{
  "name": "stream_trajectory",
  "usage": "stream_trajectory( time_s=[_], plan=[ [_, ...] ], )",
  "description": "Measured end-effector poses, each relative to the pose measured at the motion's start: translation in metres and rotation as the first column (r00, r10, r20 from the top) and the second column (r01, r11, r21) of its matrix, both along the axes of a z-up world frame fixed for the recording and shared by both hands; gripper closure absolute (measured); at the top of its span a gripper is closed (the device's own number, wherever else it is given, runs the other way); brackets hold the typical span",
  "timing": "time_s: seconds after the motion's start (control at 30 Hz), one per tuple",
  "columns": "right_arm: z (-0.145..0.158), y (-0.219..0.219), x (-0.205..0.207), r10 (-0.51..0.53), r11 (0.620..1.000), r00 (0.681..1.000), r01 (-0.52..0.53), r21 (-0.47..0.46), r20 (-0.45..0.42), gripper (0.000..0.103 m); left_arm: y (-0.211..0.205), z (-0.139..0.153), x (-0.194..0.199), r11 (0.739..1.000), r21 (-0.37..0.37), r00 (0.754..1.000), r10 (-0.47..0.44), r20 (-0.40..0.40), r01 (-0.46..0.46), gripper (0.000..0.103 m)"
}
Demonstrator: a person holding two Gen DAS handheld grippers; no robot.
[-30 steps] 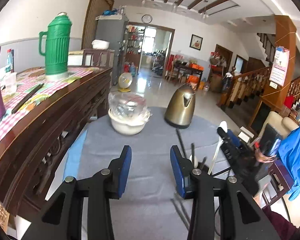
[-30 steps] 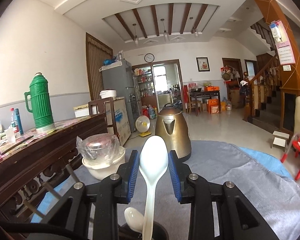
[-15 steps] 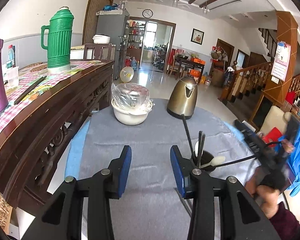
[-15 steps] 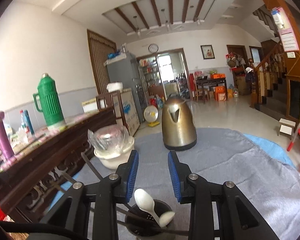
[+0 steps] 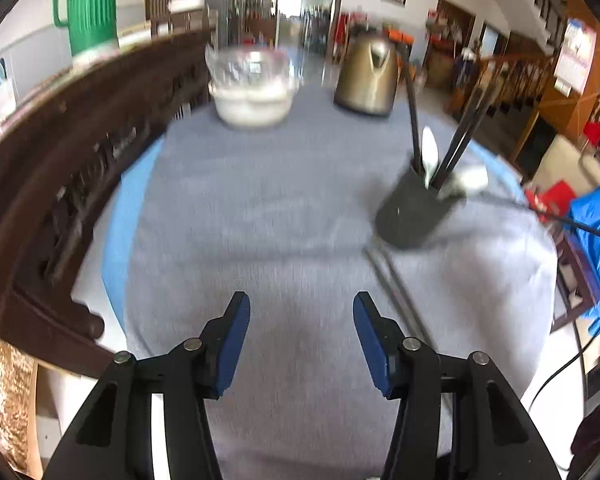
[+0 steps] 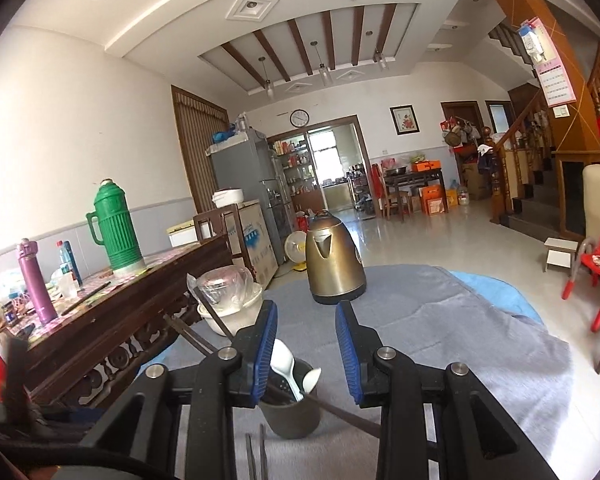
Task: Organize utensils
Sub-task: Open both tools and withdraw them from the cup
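A: Left gripper (image 5: 300,336) jaws apart, nothing between them, just been opening wider. It points down at the grey cloth (image 5: 260,208).

B: Right gripper (image 6: 306,344)?

A: Jaws apart too, empty. It sits back from the holder, looking level across the table.

B: Big stuff first, quick.

A: Round table, grey cloth over it. Dark wooden sideboard (image 5: 72,152) along the left with a green thermos (image 6: 116,232). Gold kettle (image 6: 332,264) and a white bowl (image 5: 252,104) with plastic wrap at the far side of the cloth.

B: Task things?

A: Black holder (image 5: 414,216) stands on the cloth, right of centre. Two white spoons (image 6: 290,364) and several dark chopsticks (image 5: 456,148) are in it, leaning out.

B: Anything left out?

A: Yes. A chopstick pair (image 5: 396,292) lies flat on the cloth just in front of the holder, running toward the left gripper's right finger. Blurry in the left view, clearer at the bottom of the right view.

B: Progress?

A: Looks mostly done. Spoons are in, most sticks are in. That loose pair looks like the only thing left. My guess is the left gripper goes for it next.
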State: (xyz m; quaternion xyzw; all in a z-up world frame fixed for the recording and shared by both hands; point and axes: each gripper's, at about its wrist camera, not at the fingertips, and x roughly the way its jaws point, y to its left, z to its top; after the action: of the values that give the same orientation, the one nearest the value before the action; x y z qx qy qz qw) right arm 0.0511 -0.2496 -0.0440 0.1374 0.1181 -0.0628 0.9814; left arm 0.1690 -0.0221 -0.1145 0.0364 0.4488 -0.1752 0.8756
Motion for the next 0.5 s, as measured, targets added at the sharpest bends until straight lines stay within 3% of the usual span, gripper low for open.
stream_trajectory(
  time_s=[0.13, 0.33, 0.43, 0.5],
  plan=[
    [0.023, -0.010, -0.015, 0.012, 0.999, 0.995, -0.015, 0.035, 0.103, 0.069, -0.011, -0.010, -0.002, 1.000, 0.013, 0.999, -0.007, -0.038, 0.007, 0.048],
    [0.041, -0.016, -0.016, -0.008, 0.999, 0.987, 0.001, 0.045, 0.160, 0.069, -0.021, -0.005, -0.008, 0.999, 0.019, 0.999, -0.034, -0.015, 0.034, 0.048],
    [0.027, -0.021, -0.013, -0.031, 0.999, 0.994, 0.028, 0.026, 0.107, 0.069, -0.023, -0.012, -0.009, 0.999, 0.026, 0.999, -0.037, -0.038, 0.038, 0.048],
    [0.010, -0.031, -0.009, -0.058, 0.998, 0.998, 0.058, 0.029, 0.010, 0.070, -0.025, -0.016, -0.011, 0.998, 0.031, 0.998, -0.044, -0.051, 0.046, 0.048]
  ],
)
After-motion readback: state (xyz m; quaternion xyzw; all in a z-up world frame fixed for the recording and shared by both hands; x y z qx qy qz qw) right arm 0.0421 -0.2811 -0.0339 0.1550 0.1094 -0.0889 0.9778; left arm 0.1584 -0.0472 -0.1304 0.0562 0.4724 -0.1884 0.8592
